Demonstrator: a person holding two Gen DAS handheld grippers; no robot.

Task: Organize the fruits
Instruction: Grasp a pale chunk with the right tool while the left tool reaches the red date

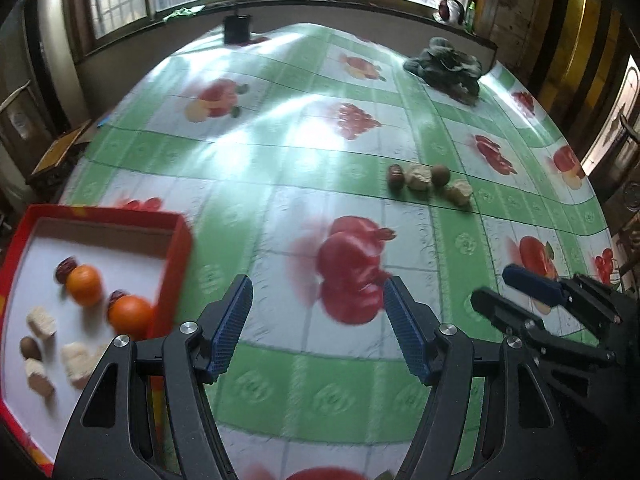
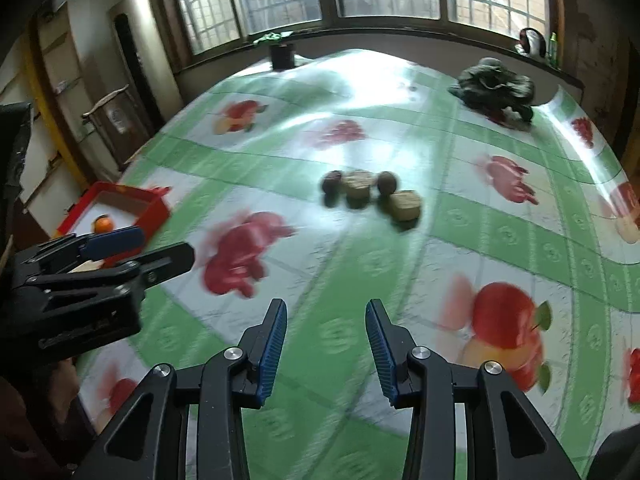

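Showing two oranges (image 1: 84, 285), four loose fruits (image 2: 370, 194)

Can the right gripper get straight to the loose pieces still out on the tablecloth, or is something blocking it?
Probably yes. The right gripper is open and empty, pointing toward the four loose pieces, with only bare tablecloth between. The left gripper sits off to the side near the red box.

Two round orange fruits (image 1: 84, 285), pale chunks and dark dates are held in a red-walled, white-floored cardboard tray (image 1: 176, 248); four small brownish pieces (image 1: 418, 178) are clustered apart on the cloth.
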